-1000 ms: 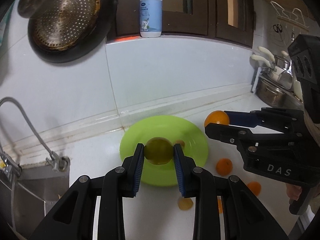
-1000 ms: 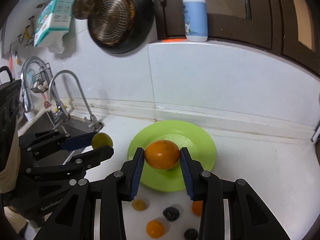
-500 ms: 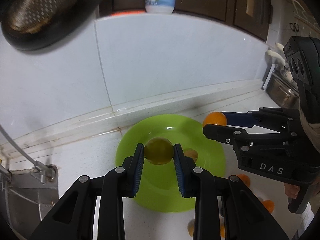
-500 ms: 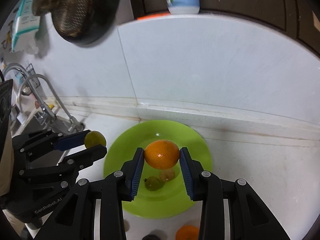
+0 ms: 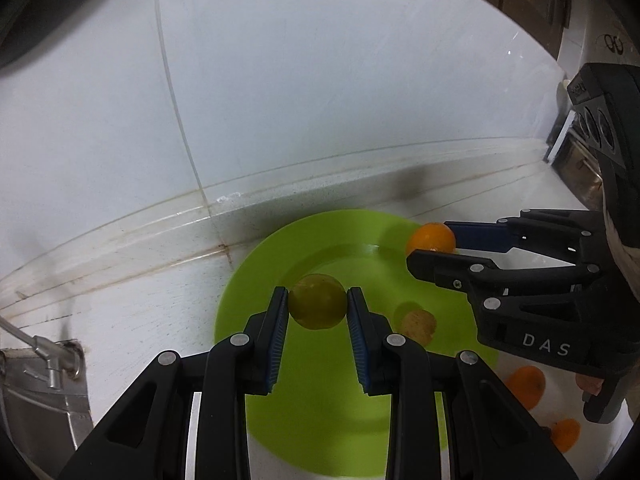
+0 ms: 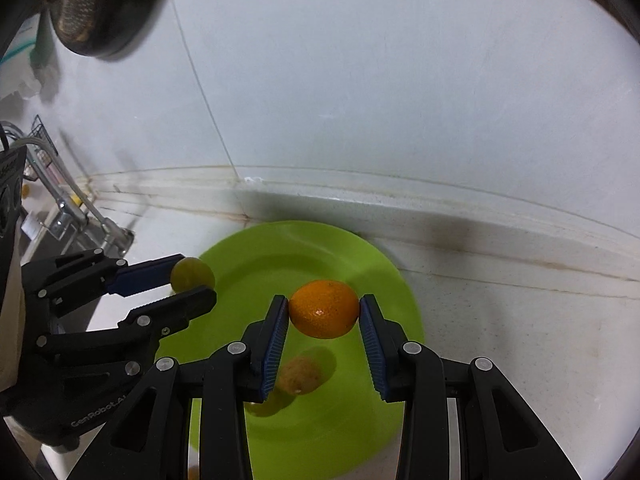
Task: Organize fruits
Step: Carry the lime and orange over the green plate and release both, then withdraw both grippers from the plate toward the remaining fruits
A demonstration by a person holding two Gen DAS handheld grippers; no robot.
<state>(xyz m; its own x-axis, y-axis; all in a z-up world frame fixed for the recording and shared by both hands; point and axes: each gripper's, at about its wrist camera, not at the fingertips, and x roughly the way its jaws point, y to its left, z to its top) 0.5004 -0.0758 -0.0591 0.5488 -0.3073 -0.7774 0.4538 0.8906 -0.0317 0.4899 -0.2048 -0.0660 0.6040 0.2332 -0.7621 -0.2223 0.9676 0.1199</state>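
My left gripper (image 5: pixel 317 304) is shut on a yellow-green round fruit (image 5: pixel 317 301), held over the lime green plate (image 5: pixel 256 280). My right gripper (image 6: pixel 324 310) is shut on an orange (image 6: pixel 324 308), also above the plate (image 6: pixel 256 252). In the left wrist view the right gripper (image 5: pixel 434 246) reaches in from the right with the orange (image 5: pixel 430 238) over the plate's far right rim. The right wrist view shows the left gripper (image 6: pixel 192 280) with its fruit (image 6: pixel 192 274) at the plate's left rim. A brownish small fruit (image 5: pixel 418 322) lies on the plate.
The plate sits on a white counter against a white tiled wall (image 5: pixel 320 100). Several small oranges (image 5: pixel 528 384) lie on the counter right of the plate. A steel sink (image 5: pixel 36 384) with a tap (image 6: pixel 68 216) is on the left. A dark strainer (image 6: pixel 92 4) hangs on the wall.
Both grippers have moved forward and down toward the plate, each still holding its fruit. The plate now looks larger and the shelf with the bottle has left the view.
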